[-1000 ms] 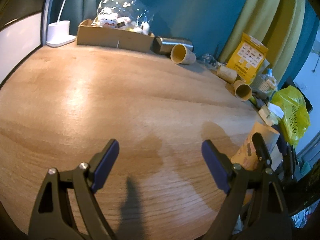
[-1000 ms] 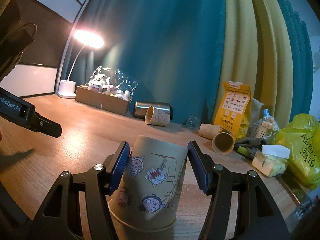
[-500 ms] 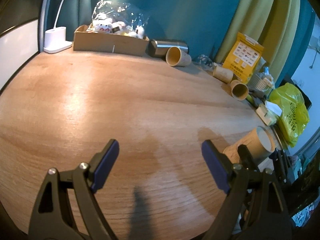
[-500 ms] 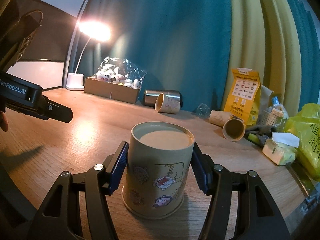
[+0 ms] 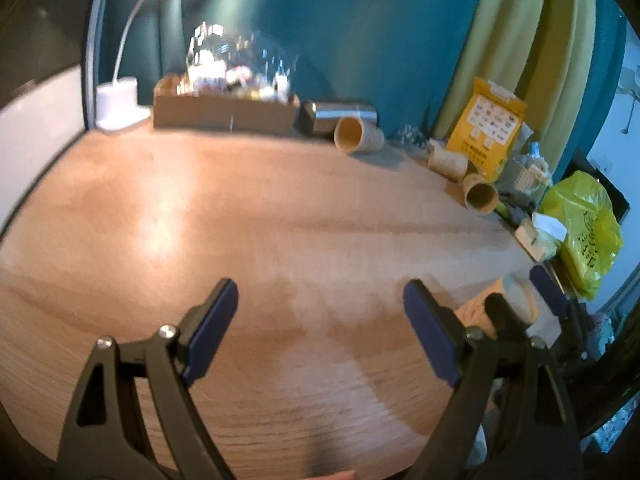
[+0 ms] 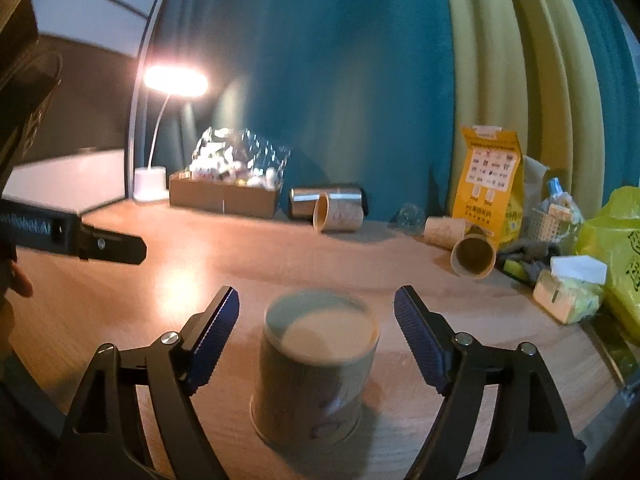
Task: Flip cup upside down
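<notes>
A tan paper cup with cartoon prints stands upside down on the wooden table, base up. My right gripper is open, its blue pads on either side of the cup and apart from it. In the left wrist view the same cup shows at the right edge, partly hidden behind the right gripper's fingers. My left gripper is open and empty over bare table, left of the cup.
Three paper cups lie on their sides at the back, by a steel tumbler. A cardboard box, lit desk lamp, yellow pouch, tissue pack and yellow bag line the back and right.
My right gripper turned the cup base up, set it on the table, then opened and drew back slightly. The left gripper tilted up a little, staying open.
</notes>
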Action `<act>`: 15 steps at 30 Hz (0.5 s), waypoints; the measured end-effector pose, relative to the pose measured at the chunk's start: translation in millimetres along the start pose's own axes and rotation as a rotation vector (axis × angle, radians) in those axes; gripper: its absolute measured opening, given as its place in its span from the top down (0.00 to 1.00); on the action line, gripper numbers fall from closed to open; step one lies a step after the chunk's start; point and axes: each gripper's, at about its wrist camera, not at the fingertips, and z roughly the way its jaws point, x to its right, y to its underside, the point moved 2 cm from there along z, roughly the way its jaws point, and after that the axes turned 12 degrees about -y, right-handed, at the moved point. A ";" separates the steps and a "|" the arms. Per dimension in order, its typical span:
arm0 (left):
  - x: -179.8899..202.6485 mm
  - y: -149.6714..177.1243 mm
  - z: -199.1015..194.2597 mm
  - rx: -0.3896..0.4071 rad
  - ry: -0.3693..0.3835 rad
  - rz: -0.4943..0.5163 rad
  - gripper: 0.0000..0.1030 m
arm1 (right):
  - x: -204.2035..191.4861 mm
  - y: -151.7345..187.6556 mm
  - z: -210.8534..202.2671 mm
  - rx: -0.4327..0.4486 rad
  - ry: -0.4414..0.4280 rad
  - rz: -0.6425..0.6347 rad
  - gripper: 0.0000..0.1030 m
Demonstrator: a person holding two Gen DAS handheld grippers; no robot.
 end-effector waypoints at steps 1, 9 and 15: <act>1.3 -4.0 -5.8 0.019 -0.007 0.004 0.17 | 1.0 -8.4 -3.9 0.008 -0.006 0.007 0.20; 22.3 -26.5 -57.6 0.163 -0.050 0.046 0.17 | 15.7 -64.4 -30.1 -0.024 -0.041 0.094 0.20; 28.7 -30.5 -88.7 0.194 -0.039 0.007 0.17 | 23.6 -88.3 -53.7 -0.013 -0.041 0.089 0.20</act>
